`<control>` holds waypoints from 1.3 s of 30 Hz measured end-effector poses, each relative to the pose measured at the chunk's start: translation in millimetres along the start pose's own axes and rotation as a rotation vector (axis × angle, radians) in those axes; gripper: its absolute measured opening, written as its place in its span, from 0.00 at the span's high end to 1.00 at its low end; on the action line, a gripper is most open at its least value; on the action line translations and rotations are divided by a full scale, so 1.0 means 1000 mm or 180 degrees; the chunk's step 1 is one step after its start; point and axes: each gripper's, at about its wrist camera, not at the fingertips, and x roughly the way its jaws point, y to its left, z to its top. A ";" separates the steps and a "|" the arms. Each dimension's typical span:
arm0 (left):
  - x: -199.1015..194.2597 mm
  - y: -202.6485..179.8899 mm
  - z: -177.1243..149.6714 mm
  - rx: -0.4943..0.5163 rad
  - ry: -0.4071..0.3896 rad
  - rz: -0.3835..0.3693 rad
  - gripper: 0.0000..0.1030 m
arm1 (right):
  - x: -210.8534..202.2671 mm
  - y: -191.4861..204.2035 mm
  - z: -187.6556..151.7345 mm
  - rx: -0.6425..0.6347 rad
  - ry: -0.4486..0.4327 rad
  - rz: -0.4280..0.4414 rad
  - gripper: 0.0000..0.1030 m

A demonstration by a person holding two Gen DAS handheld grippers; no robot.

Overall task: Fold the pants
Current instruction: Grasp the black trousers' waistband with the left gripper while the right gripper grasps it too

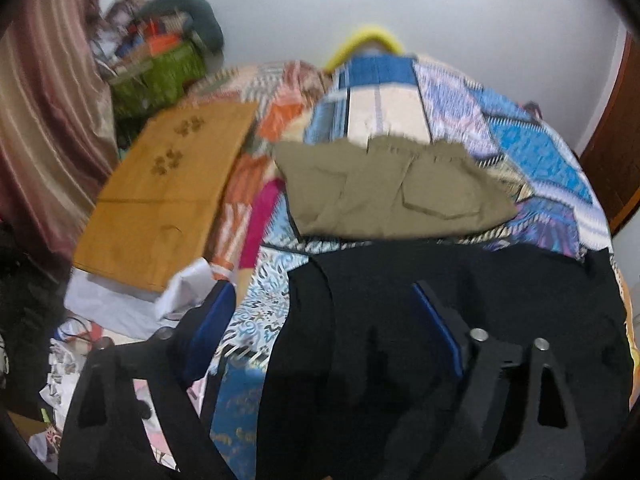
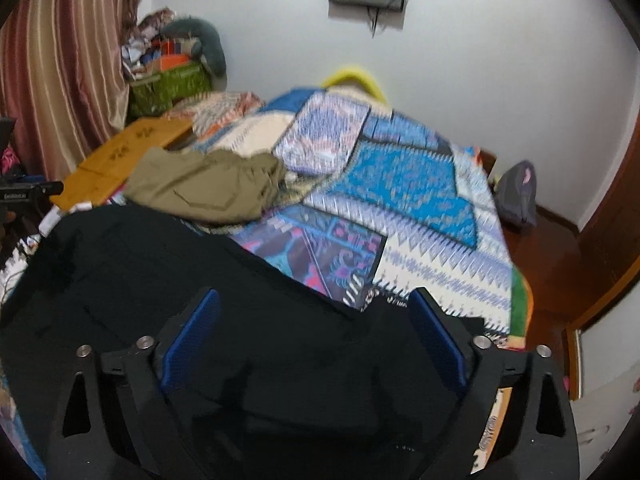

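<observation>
Black pants (image 1: 440, 280) lie spread on the patterned bedspread (image 1: 520, 140), close under both cameras; they also fill the near part of the right wrist view (image 2: 160, 264). My left gripper (image 1: 324, 320) is open, its blue-padded fingers (image 1: 436, 320) straddling the pants' left edge. My right gripper (image 2: 316, 332) is open over the pants' right part, fingers (image 2: 436, 340) wide apart with black cloth between them. Olive-khaki pants (image 1: 392, 192) lie folded farther back on the bed, also in the right wrist view (image 2: 208, 188).
A wooden lap table (image 1: 168, 192) lies at the bed's left. A green basket of clutter (image 1: 160, 76) and a striped curtain (image 1: 44, 120) stand at back left. Papers litter the near left (image 1: 120, 304). A grey bag (image 2: 518, 192) sits on the floor at right.
</observation>
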 end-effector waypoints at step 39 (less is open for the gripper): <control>0.068 -0.016 0.068 0.0188 0.0340 -0.0124 0.94 | 0.107 -0.029 0.023 -0.0093 0.0557 0.0649 0.95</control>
